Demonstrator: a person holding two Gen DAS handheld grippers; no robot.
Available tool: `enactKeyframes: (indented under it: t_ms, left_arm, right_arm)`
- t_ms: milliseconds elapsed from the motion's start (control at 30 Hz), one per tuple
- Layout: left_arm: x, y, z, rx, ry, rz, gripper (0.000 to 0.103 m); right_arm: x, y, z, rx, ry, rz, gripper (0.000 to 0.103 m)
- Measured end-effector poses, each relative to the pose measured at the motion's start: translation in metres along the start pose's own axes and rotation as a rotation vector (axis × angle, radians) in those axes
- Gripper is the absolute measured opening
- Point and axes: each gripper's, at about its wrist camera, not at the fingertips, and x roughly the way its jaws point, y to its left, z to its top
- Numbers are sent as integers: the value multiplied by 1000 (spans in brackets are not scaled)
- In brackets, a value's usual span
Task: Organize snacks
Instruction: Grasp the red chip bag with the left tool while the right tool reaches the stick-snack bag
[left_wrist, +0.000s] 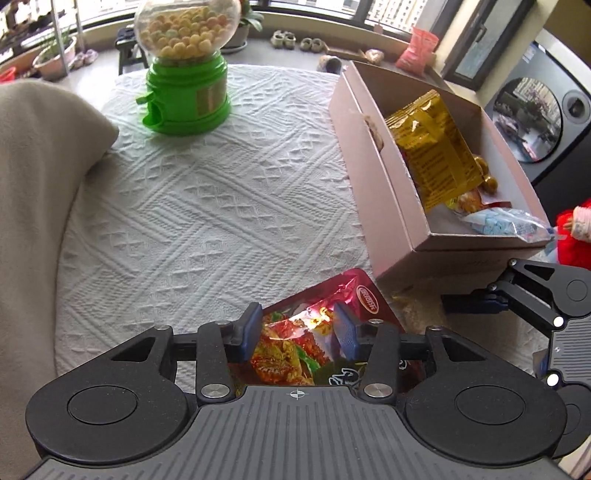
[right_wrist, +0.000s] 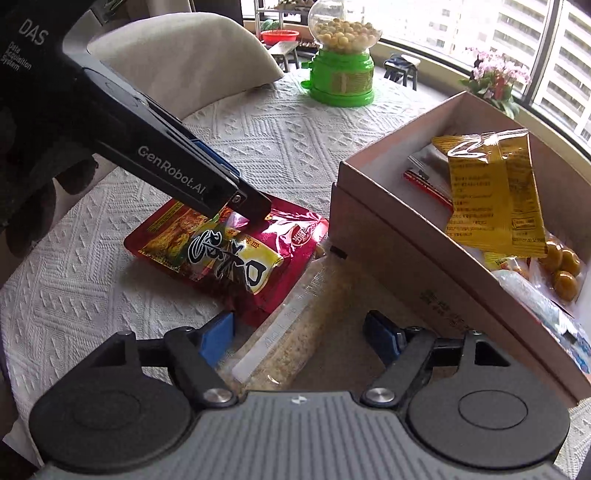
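Observation:
A red foil snack bag (left_wrist: 314, 332) (right_wrist: 229, 254) lies on the white tablecloth beside a brown cardboard box (left_wrist: 373, 177) (right_wrist: 388, 236). My left gripper (left_wrist: 299, 332) is open, with its blue pads on either side of the bag's upper part; it also shows in the right wrist view (right_wrist: 243, 210). A clear zip bag of pale crumbs (right_wrist: 295, 336) lies against the box's near wall. My right gripper (right_wrist: 299, 332) is open with this bag between its fingers; it shows from the side in the left wrist view (left_wrist: 469, 301). The box holds a yellow packet (left_wrist: 436, 147) (right_wrist: 495, 199) and other snacks.
A green candy dispenser (left_wrist: 184, 74) (right_wrist: 341, 62) with a clear globe stands at the table's far side. A beige cushioned chair back (left_wrist: 37, 166) (right_wrist: 177, 59) is at the left edge. The windowsill holds potted plants (right_wrist: 495, 81).

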Motion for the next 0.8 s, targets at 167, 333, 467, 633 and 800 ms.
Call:
enactKeyframes:
  t_ms: [167, 333, 467, 633, 800]
  left_arm:
    - [-17, -2, -34, -209, -6, 5, 47]
    - [-34, -46, -84, -511, 37, 136, 47]
    - [-35, -104, -114, -640, 70, 201, 48]
    - [-31, -145, -125, -742, 72, 248, 52]
    - [-33, -155, -131, -746, 92, 299, 55]
  right_arm:
    - [-7, -1, -4, -92, 17, 32, 53]
    - [-19, -30, -6, -32, 167, 81, 38]
    - [-28, -47, -15, -77, 290, 97, 38]
    - [-37, -60, -27, -173, 365, 89, 38]
    - [-41, -57, -23, -201, 435, 98, 38]
